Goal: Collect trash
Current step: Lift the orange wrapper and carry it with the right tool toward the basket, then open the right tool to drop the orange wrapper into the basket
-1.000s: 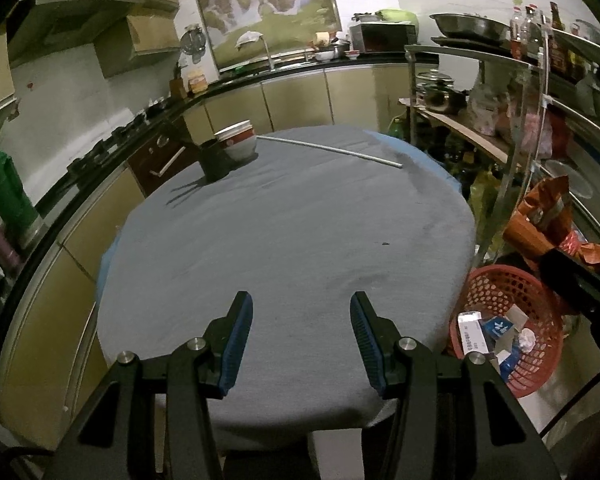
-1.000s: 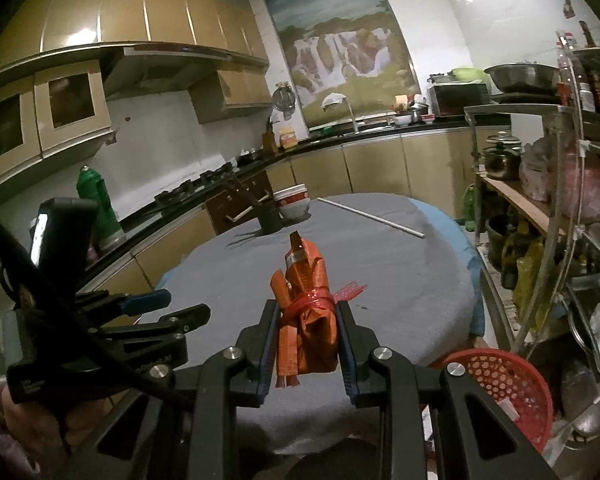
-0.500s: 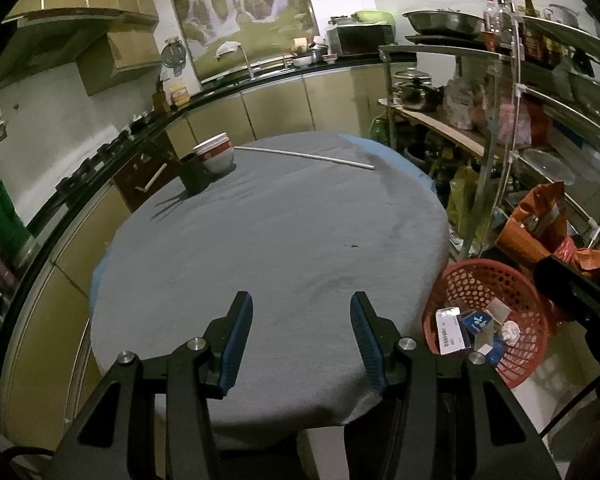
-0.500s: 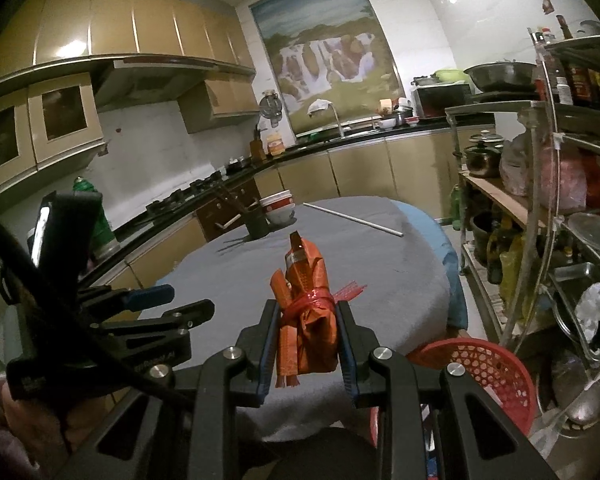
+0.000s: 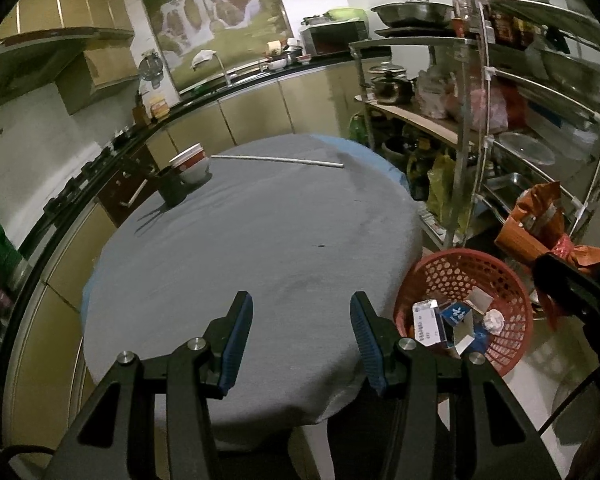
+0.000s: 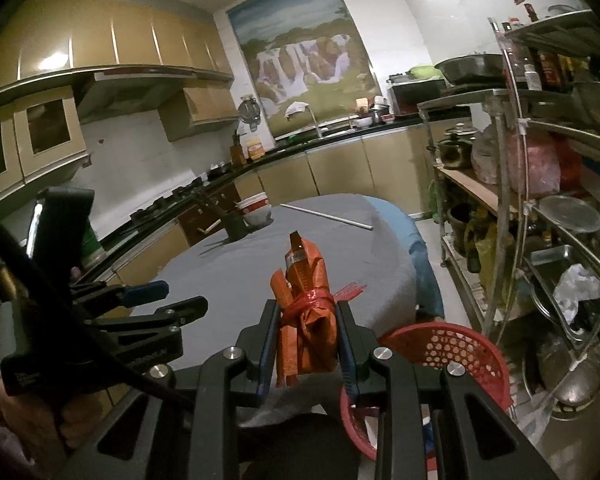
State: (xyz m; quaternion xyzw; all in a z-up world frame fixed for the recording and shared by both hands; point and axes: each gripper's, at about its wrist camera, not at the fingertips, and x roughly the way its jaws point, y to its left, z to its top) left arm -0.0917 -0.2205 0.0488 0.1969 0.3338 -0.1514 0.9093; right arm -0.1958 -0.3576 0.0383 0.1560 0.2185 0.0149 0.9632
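Over the near edge of the round grey-clothed table (image 5: 260, 240), the left wrist view has the left gripper (image 5: 301, 340) with its blue-padded jaws standing apart and nothing between them; beyond them the cloth lies bare up to a dark cup (image 5: 172, 188) and a stack of bowls (image 5: 190, 162) at the table's far left, with a thin white rod (image 5: 278, 159) lying across its far side; off the table's right edge a red mesh basket (image 5: 456, 276) sits on the floor with small cartons and crumpled paper inside; above and right of the basket hangs an orange packet (image 5: 540, 224) tied with a red strip, clamped in the right gripper, whose fingers are mostly out of frame. From the right wrist view, the right gripper (image 6: 306, 336) is closed tight on that orange packet (image 6: 306, 300), which stands upright between the pads over the table's near right edge; the basket (image 6: 440, 344) shows just right of and below the jaws; the left gripper (image 6: 156, 300) sits to the left over the table, held in a hand (image 6: 28, 412).
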